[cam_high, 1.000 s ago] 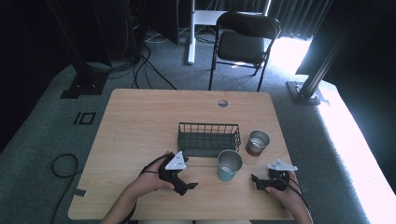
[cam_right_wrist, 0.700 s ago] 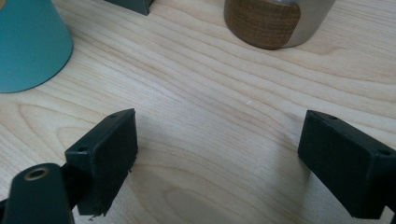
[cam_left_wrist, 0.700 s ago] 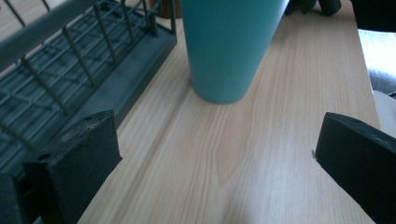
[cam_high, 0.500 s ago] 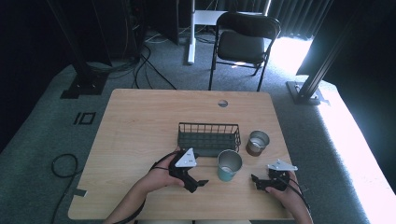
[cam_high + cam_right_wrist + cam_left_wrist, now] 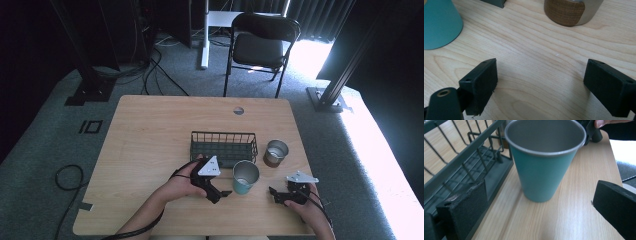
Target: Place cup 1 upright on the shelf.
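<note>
wooden table [image 5: 150,140] | grey carpet [image 5: 45,150]; left gripper [image 5: 220,192], right gripper [image 5: 274,192] jaws spread

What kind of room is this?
Probably a lab or studio for recording: a lone wooden table on grey carpet, metal rig stands, loose floor cables and a folding chair.

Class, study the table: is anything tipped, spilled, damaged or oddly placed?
Nothing much stands out. The teal cup and the steel cup stand upright beside the wire basket, with no spill. The only wear: the left claw's pad has a frayed top edge.
</note>
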The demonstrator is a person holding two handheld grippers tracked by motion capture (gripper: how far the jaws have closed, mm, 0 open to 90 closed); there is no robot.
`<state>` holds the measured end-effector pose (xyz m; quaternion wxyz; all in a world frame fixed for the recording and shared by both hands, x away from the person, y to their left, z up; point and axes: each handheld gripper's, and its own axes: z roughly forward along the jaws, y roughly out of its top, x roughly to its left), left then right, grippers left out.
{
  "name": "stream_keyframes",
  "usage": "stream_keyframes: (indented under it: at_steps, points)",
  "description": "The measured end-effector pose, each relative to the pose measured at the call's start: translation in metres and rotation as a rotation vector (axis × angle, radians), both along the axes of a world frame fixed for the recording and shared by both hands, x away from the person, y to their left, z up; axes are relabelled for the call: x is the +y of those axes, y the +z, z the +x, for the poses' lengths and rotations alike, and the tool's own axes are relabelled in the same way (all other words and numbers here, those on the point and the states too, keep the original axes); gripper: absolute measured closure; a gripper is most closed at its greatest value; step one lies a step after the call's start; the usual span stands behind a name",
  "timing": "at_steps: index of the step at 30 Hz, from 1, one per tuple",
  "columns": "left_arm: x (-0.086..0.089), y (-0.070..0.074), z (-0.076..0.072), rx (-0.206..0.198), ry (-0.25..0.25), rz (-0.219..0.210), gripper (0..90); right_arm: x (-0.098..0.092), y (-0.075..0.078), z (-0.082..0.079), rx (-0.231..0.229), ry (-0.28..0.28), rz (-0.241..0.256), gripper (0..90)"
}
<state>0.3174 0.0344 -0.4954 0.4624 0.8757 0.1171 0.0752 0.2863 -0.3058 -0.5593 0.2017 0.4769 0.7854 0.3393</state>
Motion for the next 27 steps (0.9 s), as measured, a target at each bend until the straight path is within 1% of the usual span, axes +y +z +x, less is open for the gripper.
stream_keyframes:
  at_steps: [3, 6, 10, 12, 17, 19, 22, 26, 27]
  points:
    - [-0.007, -0.001, 0.002, 0.003, 0.000, -0.003, 0.4, 0.000, 0.000, 0.000, 0.000, 0.000, 0.000, 11.5]
    - [-0.012, -0.002, 0.004, 0.000, 0.000, 0.004, 0.4, 0.000, 0.000, 0.000, 0.000, 0.000, 0.000, 11.5]
    - [-0.017, -0.004, 0.007, 0.003, 0.004, 0.002, 0.4, 0.000, 0.000, 0.000, 0.000, 0.000, 0.000, 11.4]
    - [-0.019, -0.004, 0.007, 0.002, 0.001, 0.004, 0.4, 0.000, 0.000, 0.000, 0.000, 0.000, 0.000, 11.5]
    - [-0.030, -0.007, 0.011, -0.003, -0.020, 0.017, 0.4, 0.000, 0.000, 0.000, 0.000, 0.000, 0.000, 11.5]
    - [-0.033, -0.007, 0.012, -0.004, -0.024, 0.013, 0.4, 0.000, 0.000, 0.000, 0.000, 0.000, 0.001, 11.4]
    - [-0.043, -0.005, 0.013, 0.001, -0.036, -0.010, 0.4, 0.000, 0.000, 0.000, 0.000, 0.000, 0.000, 11.5]
    - [-0.047, -0.007, 0.014, 0.007, -0.038, -0.015, 0.4, 0.000, 0.000, 0.000, 0.000, 0.000, 0.001, 11.5]
    - [-0.050, -0.007, 0.015, -0.005, -0.038, -0.007, 0.4, 0.000, 0.000, 0.000, 0.000, 0.000, 0.001, 11.5]
